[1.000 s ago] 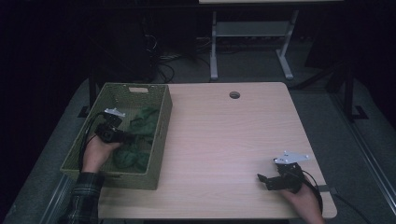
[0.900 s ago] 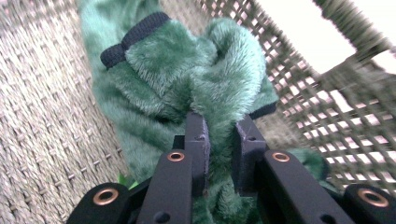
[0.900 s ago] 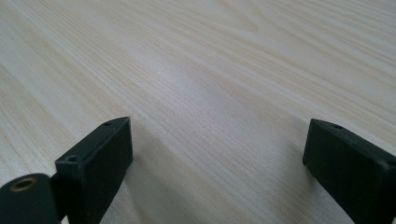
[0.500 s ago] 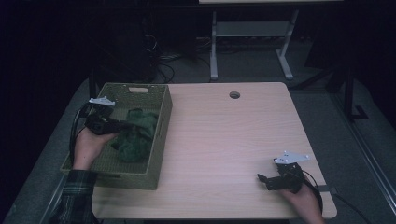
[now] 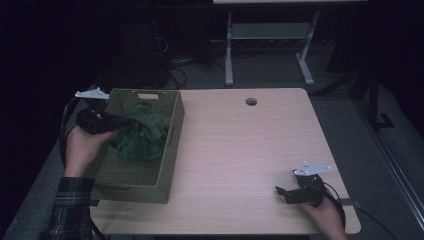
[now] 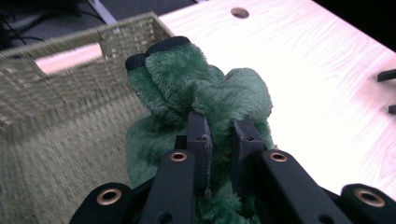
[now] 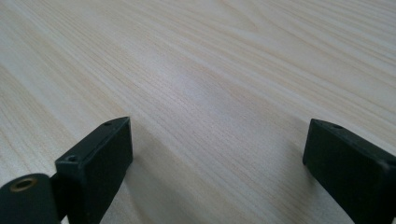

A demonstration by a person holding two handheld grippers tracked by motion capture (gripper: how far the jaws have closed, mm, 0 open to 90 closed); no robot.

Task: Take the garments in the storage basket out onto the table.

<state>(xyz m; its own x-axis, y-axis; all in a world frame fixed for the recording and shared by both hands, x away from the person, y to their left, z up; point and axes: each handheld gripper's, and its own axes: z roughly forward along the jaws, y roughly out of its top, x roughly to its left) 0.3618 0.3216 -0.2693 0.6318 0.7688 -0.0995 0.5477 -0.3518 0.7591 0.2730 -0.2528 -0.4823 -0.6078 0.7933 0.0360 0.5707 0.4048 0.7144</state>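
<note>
From above, my left gripper (image 5: 117,125) pinches a green plush toy (image 5: 140,136) over the woven basket (image 5: 167,150) at the table's (image 5: 240,150) left side; my right gripper (image 5: 281,192) rests near the right front corner.

Along my left jaws, narrow, the plush is clamped.

Along my right jaws: spread wide over bare wood.

Dark green plush toy (image 6: 205,98) with black tips; olive woven basket (image 5: 170,150); pale wood-grain table (image 5: 250,150); plaid sleeve (image 5: 70,205).
</note>
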